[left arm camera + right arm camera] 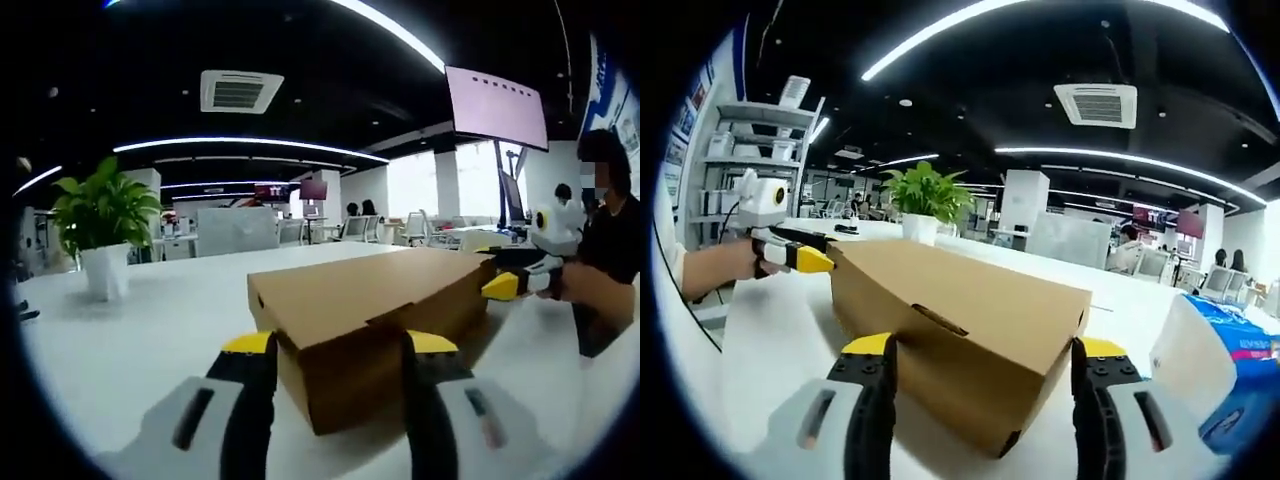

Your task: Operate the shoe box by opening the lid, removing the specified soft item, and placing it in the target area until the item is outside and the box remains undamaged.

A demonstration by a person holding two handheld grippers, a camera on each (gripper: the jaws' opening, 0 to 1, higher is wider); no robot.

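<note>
Cardboard shoe box [370, 320] sits closed on the bench [150, 340]. Both tongs, left [340, 345] and right [980, 350], stand spread at opposite ends. Lift the lid gently and evenly.

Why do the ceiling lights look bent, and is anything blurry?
Left gripper view: fisheye lens bows the white ceiling light strips; the closed brown cardboard shoe box looks soft up close. Right gripper view: same curving, with the blue-printed white bag smeared at the edge.
</note>
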